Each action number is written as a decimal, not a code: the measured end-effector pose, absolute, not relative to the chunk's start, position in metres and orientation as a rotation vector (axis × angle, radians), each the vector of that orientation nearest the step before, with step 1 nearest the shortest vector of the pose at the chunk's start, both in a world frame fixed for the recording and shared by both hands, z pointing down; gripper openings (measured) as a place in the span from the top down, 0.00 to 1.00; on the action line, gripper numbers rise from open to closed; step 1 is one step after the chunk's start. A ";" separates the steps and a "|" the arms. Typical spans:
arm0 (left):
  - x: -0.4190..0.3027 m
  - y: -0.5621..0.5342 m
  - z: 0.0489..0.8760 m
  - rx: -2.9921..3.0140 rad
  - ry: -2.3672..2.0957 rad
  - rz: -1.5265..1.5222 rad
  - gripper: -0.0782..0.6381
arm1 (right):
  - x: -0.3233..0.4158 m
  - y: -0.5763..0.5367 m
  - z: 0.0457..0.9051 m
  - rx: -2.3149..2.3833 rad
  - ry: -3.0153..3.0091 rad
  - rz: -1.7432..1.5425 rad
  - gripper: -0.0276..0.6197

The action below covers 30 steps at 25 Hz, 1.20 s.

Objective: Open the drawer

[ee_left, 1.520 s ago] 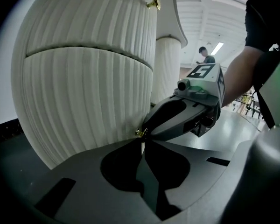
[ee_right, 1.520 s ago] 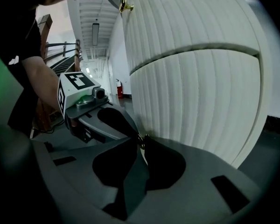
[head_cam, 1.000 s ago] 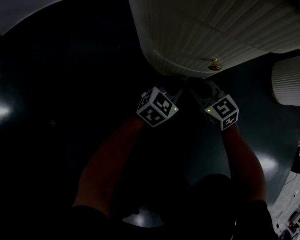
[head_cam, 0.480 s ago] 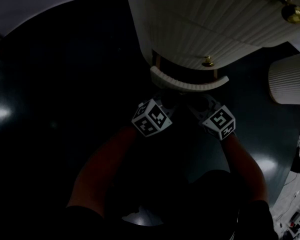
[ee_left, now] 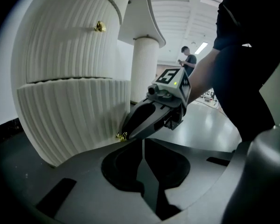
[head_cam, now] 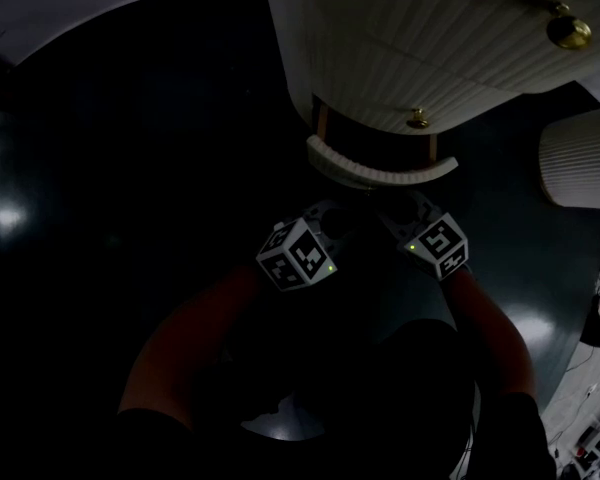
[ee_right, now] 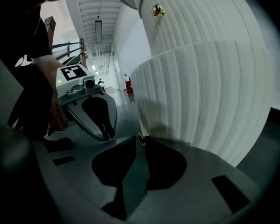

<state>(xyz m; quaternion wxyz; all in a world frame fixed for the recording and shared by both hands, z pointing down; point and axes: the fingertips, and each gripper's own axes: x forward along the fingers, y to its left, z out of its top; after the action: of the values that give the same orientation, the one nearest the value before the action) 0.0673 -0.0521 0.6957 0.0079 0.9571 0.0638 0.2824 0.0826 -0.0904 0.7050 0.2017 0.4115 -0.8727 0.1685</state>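
While the left hand-held gripper (ee_left: 142, 143) hangs with its jaws pressed together on nothing, the right hand-held gripper (ee_right: 141, 143) beside it is clamped on the small brass knob (ee_right: 140, 137) of the bottom drawer (head_cam: 380, 174), which stands partway out of the white ribbed cabinet (head_cam: 430, 48).

drawer (head_cam: 380, 175) jutting from cabinet (head_cam: 430, 38) base, column (head_cam: 578, 158) right

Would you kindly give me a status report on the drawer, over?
Right hand-held gripper shut on the gold knob. Left hand-held gripper shut, empty, alongside. Drawer partly out. Nothing seen in the way.
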 end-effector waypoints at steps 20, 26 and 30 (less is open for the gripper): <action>0.056 -0.048 0.594 2.901 -0.003 0.623 0.86 | 0.064 -0.048 0.703 1.207 -2.420 0.552 0.93; 0.051 -0.051 0.586 2.884 0.043 0.613 0.86 | 0.059 -0.038 0.704 1.173 -2.419 0.596 0.92; 0.039 -0.054 0.577 2.892 0.049 0.631 0.86 | 0.055 -0.030 0.700 1.168 -2.444 0.682 0.90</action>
<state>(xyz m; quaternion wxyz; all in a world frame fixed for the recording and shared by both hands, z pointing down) 0.0394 -0.0545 0.5772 0.0903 0.9729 0.0164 0.2124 0.0548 -0.0297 0.6999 0.1733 0.4117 -0.8617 0.2406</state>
